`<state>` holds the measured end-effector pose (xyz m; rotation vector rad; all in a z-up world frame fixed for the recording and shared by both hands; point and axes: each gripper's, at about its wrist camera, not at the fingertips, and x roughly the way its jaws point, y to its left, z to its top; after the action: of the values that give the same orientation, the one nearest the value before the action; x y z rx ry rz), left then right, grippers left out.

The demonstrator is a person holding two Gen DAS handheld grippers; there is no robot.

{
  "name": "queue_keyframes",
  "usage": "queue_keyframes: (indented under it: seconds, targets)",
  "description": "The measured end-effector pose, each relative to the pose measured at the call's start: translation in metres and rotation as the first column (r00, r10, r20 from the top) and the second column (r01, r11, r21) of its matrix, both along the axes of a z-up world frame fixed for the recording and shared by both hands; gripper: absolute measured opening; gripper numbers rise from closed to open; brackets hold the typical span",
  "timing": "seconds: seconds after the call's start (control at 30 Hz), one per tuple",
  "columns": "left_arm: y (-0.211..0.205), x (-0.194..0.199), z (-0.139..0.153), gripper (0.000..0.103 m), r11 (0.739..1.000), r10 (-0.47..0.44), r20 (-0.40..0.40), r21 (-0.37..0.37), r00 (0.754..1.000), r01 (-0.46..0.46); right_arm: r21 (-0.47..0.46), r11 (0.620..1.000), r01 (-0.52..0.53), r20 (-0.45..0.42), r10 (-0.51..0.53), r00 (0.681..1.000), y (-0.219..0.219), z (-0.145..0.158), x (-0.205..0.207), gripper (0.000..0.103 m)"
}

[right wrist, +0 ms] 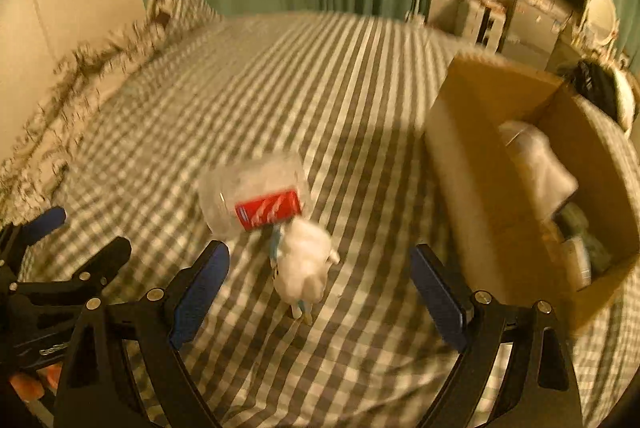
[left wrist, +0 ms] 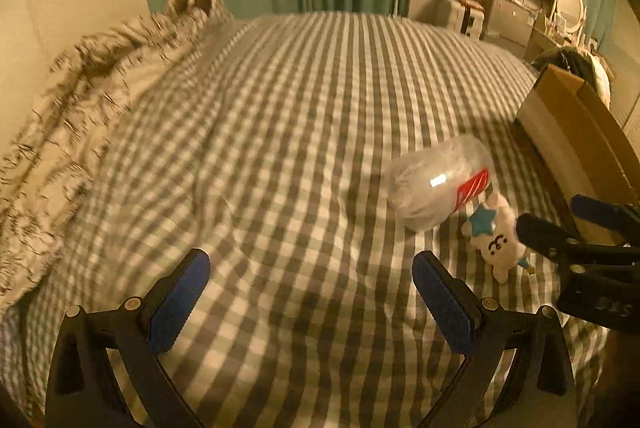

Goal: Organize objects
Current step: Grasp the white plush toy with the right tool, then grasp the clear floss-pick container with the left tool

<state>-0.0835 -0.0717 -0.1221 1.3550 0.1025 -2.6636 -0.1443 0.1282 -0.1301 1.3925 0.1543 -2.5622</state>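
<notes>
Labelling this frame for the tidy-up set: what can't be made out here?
- Brown cardboard box: contents are motion-blurred in the right wrist view; in the left wrist view the frame edge and the right gripper cut it off.
- Clear plastic bottle with red label: label text smeared, cap end hidden behind the white plush toy.
- White plush toy: face blurred in the right wrist view.

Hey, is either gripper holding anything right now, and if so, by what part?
Nothing is held. Both the left gripper and right gripper are open; the plush toy and plastic bottle lie on the bed.
</notes>
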Motion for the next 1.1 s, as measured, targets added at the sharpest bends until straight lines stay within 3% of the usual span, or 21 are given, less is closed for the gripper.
queue_keyframes:
  seconds: [0.13,0.23,0.3,0.37,0.53,0.7,0.87,1.1]
  targets:
    - [0.005,-0.008,-0.013,0.103,1.0,-0.015,0.041,0.014,0.999,0.015,-0.034,0.999,-0.008,0.074,0.011,0.997,-0.003,-0.022,-0.017,0.086]
    - [0.009,-0.014,-0.021,0.103,0.999,-0.034,0.071,0.015,0.997,0.033,-0.022,0.999,-0.049,0.15,0.052,0.987,-0.011,-0.04,-0.028,0.067]
    - [0.011,-0.017,-0.025,0.103,0.999,-0.044,0.084,0.019,0.996,0.042,-0.004,0.998,-0.067,0.189,0.066,0.98,-0.015,-0.049,-0.033,0.045]
    - [0.014,-0.02,-0.027,0.103,0.998,-0.057,0.093,0.028,0.994,0.055,-0.003,0.998,-0.065,0.183,0.065,0.981,-0.014,-0.046,-0.031,0.044]
    - [0.021,-0.029,-0.025,0.103,0.994,-0.098,0.09,0.051,0.991,0.094,0.014,1.0,0.016,0.066,-0.017,0.998,0.007,-0.016,-0.02,0.043]
    - [0.037,-0.048,-0.017,0.103,0.979,-0.191,0.03,0.071,0.981,0.189,0.001,0.998,0.065,0.06,-0.065,0.996,0.024,-0.014,-0.021,0.043]
    - [0.047,-0.072,-0.015,0.103,0.95,-0.311,0.0,0.004,0.95,0.311,-0.001,0.997,0.081,0.066,-0.081,0.995,0.033,-0.015,-0.025,0.043]
    - [0.059,-0.093,-0.029,0.103,0.877,-0.479,0.007,-0.04,0.878,0.479,-0.009,0.994,0.106,0.097,-0.104,0.99,0.037,-0.025,-0.033,0.043]
